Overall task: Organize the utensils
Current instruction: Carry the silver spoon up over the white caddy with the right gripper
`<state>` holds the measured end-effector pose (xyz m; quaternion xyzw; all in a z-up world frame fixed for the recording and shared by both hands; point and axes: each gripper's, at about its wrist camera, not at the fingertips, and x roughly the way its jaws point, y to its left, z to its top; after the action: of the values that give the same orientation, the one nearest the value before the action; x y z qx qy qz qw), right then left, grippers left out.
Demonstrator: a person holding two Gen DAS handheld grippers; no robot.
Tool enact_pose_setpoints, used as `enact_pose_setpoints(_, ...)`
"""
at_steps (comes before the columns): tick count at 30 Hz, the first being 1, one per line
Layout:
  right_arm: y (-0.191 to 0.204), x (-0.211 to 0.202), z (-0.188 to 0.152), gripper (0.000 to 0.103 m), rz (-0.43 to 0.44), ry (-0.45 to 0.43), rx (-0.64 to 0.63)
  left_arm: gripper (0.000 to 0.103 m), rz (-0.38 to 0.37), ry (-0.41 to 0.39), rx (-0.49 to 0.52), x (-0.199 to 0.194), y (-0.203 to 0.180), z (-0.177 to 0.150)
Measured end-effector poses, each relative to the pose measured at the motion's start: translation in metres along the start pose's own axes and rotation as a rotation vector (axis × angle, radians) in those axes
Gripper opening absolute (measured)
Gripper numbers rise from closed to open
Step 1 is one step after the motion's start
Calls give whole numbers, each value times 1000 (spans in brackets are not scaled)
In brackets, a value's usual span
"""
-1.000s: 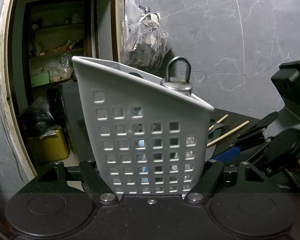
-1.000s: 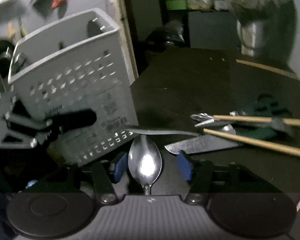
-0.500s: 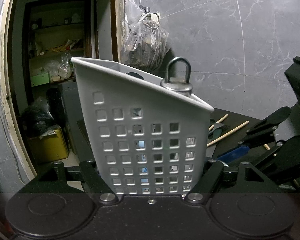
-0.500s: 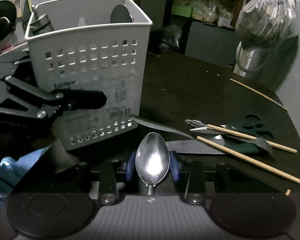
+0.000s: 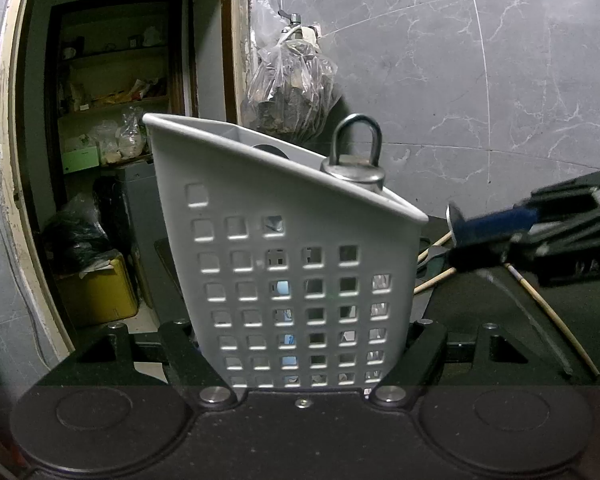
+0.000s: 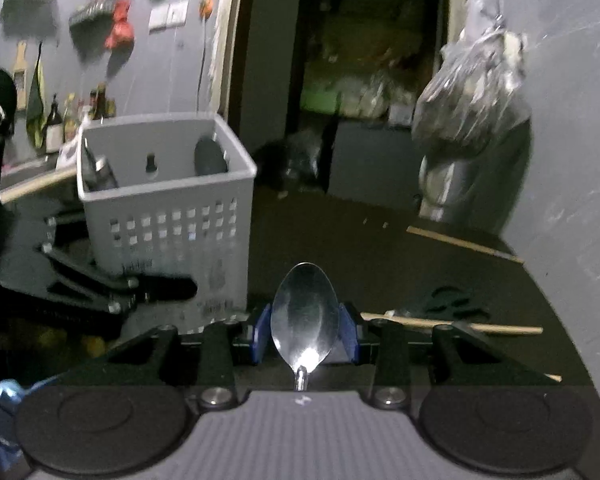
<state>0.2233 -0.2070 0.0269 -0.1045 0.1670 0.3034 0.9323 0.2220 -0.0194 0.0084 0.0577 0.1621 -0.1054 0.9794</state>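
As basket (image 5: 284, 280) stands gripped, table edge (image 6: 520, 264) near.

A home kitchen corner: grey marble-look wall tiles (image 5: 480, 80), a pantry doorway with stocked shelves (image 5: 112, 100), bottles (image 6: 56, 124) and hanging tools on the wall.

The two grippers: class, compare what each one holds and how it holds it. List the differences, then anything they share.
The left gripper clamps the wide white perforated basket; the right gripper pinches a slim metal spoon. The left one's load stands on the dark table; the right one's is lifted clear of it. The left has bare black fingers; the right has blue pads. Both are shut on their object.
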Motion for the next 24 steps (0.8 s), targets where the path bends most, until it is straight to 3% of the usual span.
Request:
enact_pose_setpoints(10, -4, -12, 7, 41, -17, -137, 40, 77, 0, 0, 0, 0, 0, 0)
enact_pose_setpoints(24, -1, -21, 6, 41, -36, -210, 59, 77, -1, 0, 0, 0, 0, 0)
